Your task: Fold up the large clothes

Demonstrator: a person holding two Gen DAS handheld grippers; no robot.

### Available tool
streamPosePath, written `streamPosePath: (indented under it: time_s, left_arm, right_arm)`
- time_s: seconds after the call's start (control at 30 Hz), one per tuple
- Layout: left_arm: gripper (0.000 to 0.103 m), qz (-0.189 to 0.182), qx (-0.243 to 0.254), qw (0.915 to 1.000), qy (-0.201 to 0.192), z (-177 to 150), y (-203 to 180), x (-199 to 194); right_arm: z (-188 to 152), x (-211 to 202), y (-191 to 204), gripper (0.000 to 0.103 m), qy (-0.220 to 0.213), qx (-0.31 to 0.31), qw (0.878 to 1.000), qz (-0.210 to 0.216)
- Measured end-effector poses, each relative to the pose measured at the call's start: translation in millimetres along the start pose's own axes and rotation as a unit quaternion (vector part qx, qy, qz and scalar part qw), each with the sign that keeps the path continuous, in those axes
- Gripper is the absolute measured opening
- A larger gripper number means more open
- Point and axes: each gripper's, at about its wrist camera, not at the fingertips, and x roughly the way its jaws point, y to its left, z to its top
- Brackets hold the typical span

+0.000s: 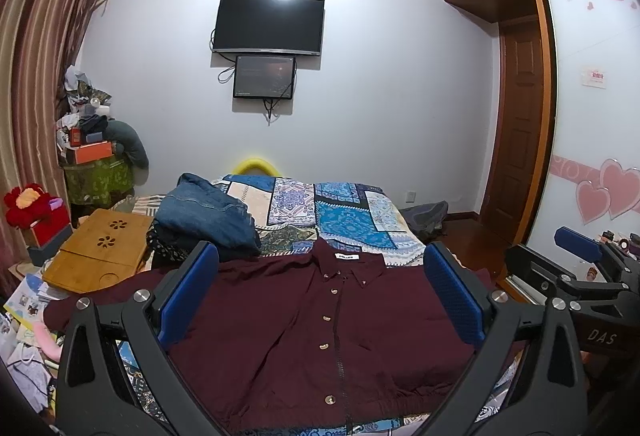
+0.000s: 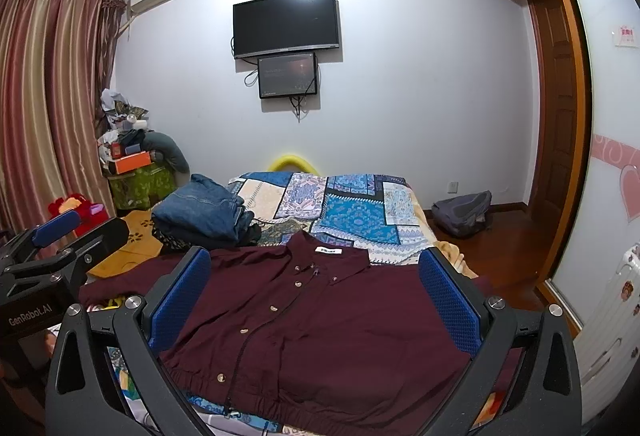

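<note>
Both claws wide, nothing between the pads; left claw and right claw hang above the shirt, side by side, angled slightly down; each shows at the edge of the other's view.

Maroon shirt lies flat, front up, on the bed; collar away from me, hem nearest; thin woven fabric, lightly creased; button-down collar with a white label inside; row of pale round buttons down the placket, buttoned; hem gathered on elastic, puckered; sleeves spread out to both sides.

Claw pads are blue, dimpled rubber on matte black angular arms with steel pivot bolts.

Bed cover is a patchwork print, blues and creams, geometric blocks; folded denim stack sits on it past the shirt's left shoulder, apart from it; wooden lap tray with flower cut-outs left of that; grey backpack slumped on the wood floor right of the bed.
</note>
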Motion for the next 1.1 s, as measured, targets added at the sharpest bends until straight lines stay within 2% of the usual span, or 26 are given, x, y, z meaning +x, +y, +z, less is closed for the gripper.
streamPosePath:
  time_s: [1.1]
  left_arm:
    - [0.103, 0.002, -0.004, 1.0, -0.003, -3.0, 4.0, 4.4]
  right_arm:
    - [0.3, 1.2, -1.0, 0.103, 0.002, 0.005, 1.0, 0.001]
